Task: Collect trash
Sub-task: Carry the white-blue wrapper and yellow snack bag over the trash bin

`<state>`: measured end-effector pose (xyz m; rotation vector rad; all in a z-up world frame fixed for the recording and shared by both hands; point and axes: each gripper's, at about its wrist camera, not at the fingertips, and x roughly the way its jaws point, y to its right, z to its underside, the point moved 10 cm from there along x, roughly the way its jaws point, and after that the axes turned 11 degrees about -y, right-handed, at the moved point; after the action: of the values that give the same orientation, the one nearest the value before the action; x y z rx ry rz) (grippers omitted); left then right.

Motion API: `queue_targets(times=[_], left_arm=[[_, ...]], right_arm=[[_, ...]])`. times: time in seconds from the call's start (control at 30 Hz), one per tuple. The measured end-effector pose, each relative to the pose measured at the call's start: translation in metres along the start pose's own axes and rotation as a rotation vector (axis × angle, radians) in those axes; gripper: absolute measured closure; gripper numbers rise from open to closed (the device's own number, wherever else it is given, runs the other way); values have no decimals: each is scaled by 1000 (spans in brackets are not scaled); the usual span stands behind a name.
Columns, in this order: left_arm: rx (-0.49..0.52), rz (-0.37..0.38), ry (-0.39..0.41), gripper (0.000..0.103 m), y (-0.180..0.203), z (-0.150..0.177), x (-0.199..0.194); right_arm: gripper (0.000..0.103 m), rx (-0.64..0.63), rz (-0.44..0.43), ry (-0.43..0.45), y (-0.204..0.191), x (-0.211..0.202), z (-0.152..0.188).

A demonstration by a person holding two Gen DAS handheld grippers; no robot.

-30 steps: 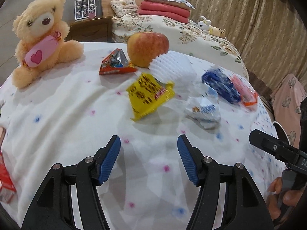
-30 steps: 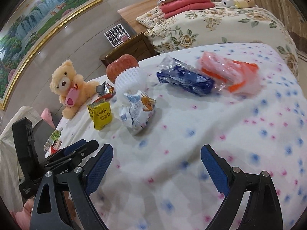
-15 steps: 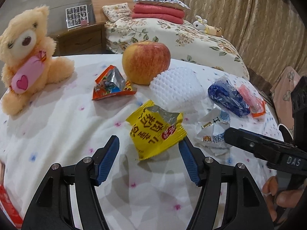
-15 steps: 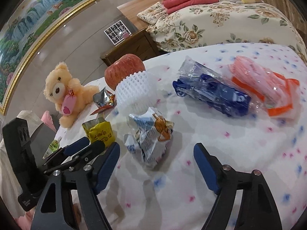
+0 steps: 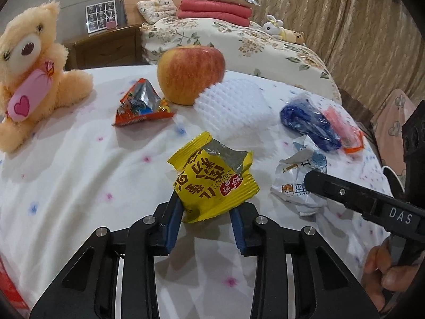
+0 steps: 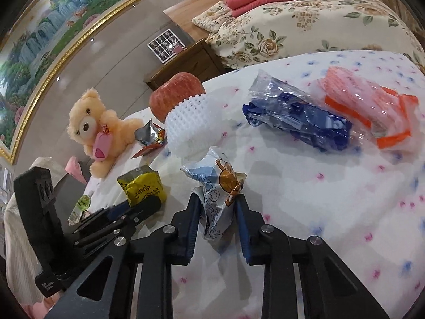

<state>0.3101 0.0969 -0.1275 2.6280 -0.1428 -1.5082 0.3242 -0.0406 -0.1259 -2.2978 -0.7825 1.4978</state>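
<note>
Pinching the near edge of a yellow snack wrapper point(image 5: 212, 180), the left gripper point(image 5: 205, 212) has just been closing, its blue pads now pressed against the packet's two lower corners on the flowered tablecloth point(image 5: 79, 175). To its right, the right gripper point(image 6: 216, 212) has likewise just been closing and now clamps a crumpled white-and-blue wrapper point(image 6: 217, 188) printed with a cartoon figure, the packet standing up between the narrowed jaws.

Both wrappers lie near the front of the table, side by side, each directly ahead of the tool that holds it. Farther back, an orange foil wrapper point(image 5: 140, 106) rests left of an apple point(image 5: 190, 74), which touches a white foam fruit net point(image 5: 231, 106). At the far right, a blue plastic packet point(image 6: 300, 117) lies just beside a pink-and-orange packet point(image 6: 366, 101).

A teddy bear point(image 5: 29, 74) with a pink heart cushion sits at the far left of the table. A person's hand point(image 5: 390, 276) grips the right tool's handle at the lower right of the left wrist view. Behind the table stands a bed point(image 6: 305, 26) with a floral cover.
</note>
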Motion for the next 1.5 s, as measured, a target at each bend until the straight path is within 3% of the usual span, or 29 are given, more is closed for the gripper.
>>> queue_targets(times=[0.33, 0.7, 1.5], left_arm=[[27, 79, -14, 71, 53, 25, -12], [127, 161, -29, 71, 135, 42, -20], [338, 255, -49, 71, 275, 66, -29]], right_arm=[[76, 62, 7, 47, 31, -45, 21], [76, 153, 46, 134, 81, -102, 43], [76, 334, 159, 274, 191, -204, 93]])
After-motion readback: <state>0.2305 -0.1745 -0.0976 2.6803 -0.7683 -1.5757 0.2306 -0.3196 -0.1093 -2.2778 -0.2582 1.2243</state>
